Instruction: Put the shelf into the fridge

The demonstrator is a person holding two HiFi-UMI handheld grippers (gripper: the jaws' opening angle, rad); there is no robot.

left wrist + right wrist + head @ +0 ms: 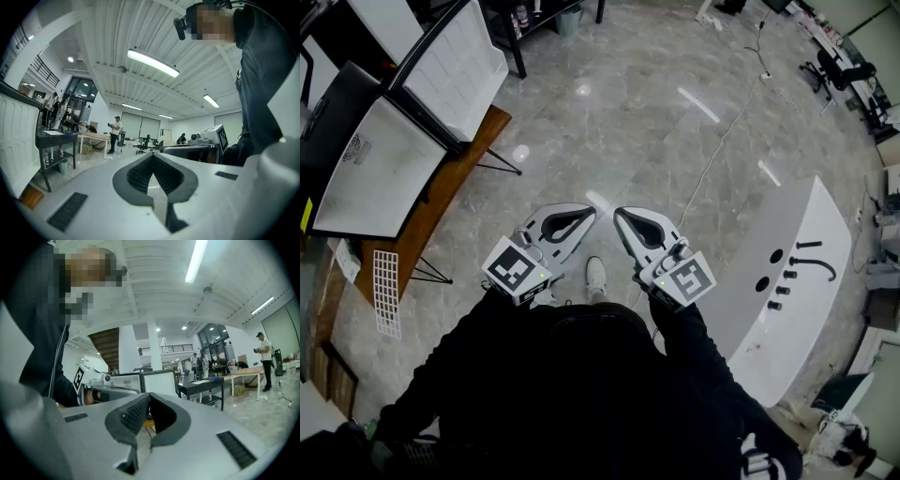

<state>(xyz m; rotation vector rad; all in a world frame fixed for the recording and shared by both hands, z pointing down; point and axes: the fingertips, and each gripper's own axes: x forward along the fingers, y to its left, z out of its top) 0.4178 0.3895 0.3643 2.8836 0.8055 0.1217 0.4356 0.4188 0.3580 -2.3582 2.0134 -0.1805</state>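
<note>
Head view: both tongs held up in front of the chest, well clear of the wooden table (441, 202). Left gripper (584, 213) has its jaws together with nothing between them; the left gripper view confirms pads meeting, only the room beyond. Right gripper (621, 215) is the same: jaws closed and empty, as its own view shows.

Progress: task not started, by my reading. The shelf (386, 292), a white wire grid, sits at the near end of the table, untouched and well away from both grippers. White black-framed panels (375, 169) stand on the far side of the table; I take these for the fridge with its doors swung open. Everything is left to do: approach, open the jaws, grip the shelf, carry it to the fridge and slide it in.

Unclear:
- Whether the shelf lies on the table end or leans against it.
- The fridge interior and its rails; only door-like panels show, cut off at the frame edge.
- Neither gripper view shows the shelf. The right gripper view catches one gridded panel behind the table.
</note>
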